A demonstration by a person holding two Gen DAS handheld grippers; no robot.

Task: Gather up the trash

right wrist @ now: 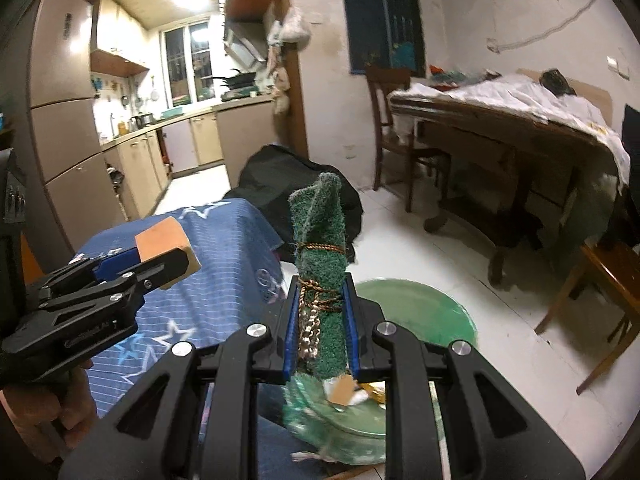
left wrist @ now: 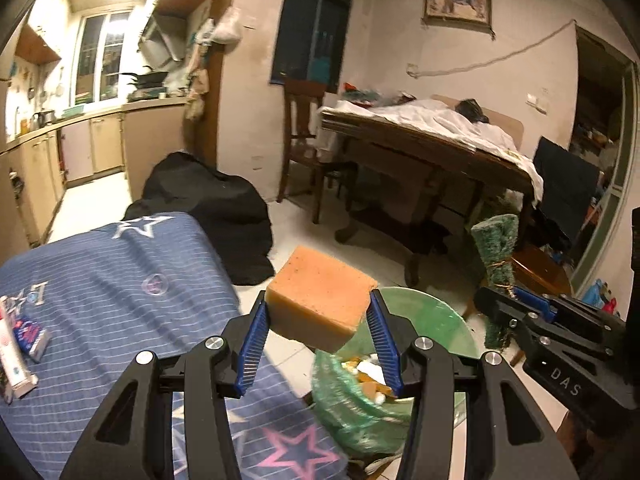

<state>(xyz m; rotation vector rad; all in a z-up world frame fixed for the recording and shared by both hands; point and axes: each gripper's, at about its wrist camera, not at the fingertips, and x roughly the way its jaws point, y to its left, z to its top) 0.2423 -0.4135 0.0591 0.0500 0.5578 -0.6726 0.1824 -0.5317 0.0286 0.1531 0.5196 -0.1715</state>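
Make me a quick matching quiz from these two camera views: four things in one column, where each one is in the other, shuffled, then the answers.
1. orange sponge
2. green scouring pad
3. green bin bag
4. toothpaste box

A. lying on the blue star cloth
B. clamped in the right gripper
C. on the floor, holding scraps
D. clamped in the left gripper

Pairs: 1-D, 2-B, 3-C, 4-A

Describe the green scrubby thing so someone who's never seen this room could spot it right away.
Find the blue star-patterned cloth and the green bin beside it. Above the bin, the right tongs grip a rolled green scouring pad. Unlike the orange sponge nearby, it stands upright, tied with brownish cord.
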